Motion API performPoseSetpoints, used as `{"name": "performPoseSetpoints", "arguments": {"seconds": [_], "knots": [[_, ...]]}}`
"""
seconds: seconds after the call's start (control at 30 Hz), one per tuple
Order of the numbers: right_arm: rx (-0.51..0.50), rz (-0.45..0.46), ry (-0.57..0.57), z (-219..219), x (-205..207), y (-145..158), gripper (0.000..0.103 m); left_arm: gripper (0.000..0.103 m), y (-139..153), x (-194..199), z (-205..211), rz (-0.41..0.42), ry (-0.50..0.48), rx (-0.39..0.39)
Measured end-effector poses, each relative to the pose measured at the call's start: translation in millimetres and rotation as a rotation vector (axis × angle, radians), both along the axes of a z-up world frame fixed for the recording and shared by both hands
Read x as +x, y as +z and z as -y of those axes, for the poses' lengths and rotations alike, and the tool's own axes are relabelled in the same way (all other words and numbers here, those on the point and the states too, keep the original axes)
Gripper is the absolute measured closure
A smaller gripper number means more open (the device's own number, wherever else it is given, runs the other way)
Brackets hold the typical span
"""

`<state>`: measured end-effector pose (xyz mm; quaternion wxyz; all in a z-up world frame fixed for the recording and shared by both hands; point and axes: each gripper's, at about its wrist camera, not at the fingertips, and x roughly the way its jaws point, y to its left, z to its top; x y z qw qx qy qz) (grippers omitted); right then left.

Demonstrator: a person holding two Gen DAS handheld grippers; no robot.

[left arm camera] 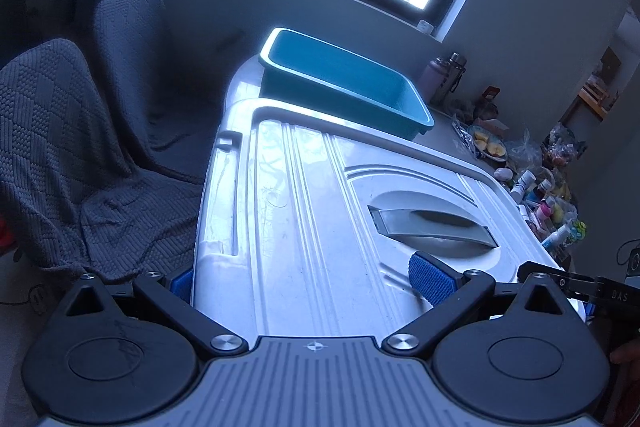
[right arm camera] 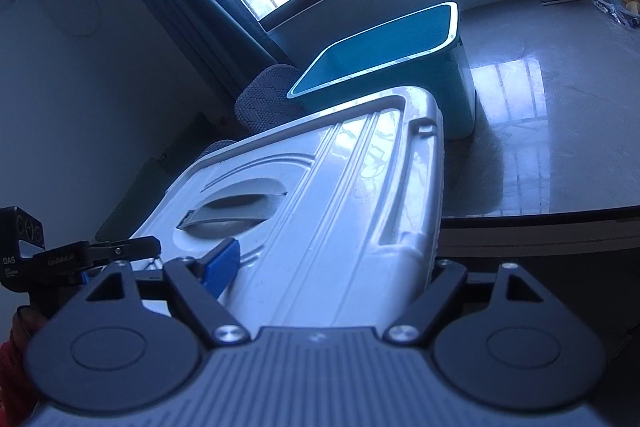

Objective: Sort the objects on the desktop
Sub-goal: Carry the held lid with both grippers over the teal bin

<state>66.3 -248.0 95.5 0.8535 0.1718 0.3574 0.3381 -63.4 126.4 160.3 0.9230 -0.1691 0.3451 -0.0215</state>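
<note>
Looking through the left wrist view, the left gripper (left arm camera: 304,285) stands wide apart astride the near end of the white lid (left arm camera: 320,207), whose long axis runs away toward the teal bin (left arm camera: 416,123). From the right wrist view, the right gripper (right arm camera: 332,269) is also apart around the same near end, equally close; the lid is tilted, its far end touching the bin near the table (right arm camera: 560,131) edge.

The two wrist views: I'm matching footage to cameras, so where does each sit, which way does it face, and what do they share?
Left wrist: on the left gripper, facing along the white lid toward the teal bin and window; jaws wide astride the lid's near end.
Right wrist: on the right gripper, facing along the lid toward the bin; jaws wide, a hand at left edge.
Shared: lid, bin, window, and each other's gripper.
</note>
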Motion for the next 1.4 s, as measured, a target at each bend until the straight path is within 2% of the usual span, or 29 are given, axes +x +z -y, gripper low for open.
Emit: {"name": "performPoseSetpoints", "arguments": {"seconds": [0.27, 0.5, 0.9, 1.4], "knots": [[0.0, 0.021, -0.03, -16.7, 13.0, 8.3, 0.021, 0.001, 5.4, 35.4, -24.9, 0.004, -0.032, -0.001], [0.012, 0.033, -0.062, -24.6, 36.1, 11.5, 0.021, 0.001, 16.1, 80.8, -36.0, 0.01, -0.06, 0.007], [0.0, 0.046, -0.073, -37.3, 75.5, 21.7, 0.021, 0.001, 28.9, 136.4, -47.6, 0.016, -0.071, -0.002], [-0.012, 0.065, -0.178, -61.7, 126.3, 29.8, 0.021, 0.001, 33.6, 232.6, -73.4, 0.026, -0.172, -0.021]]}}
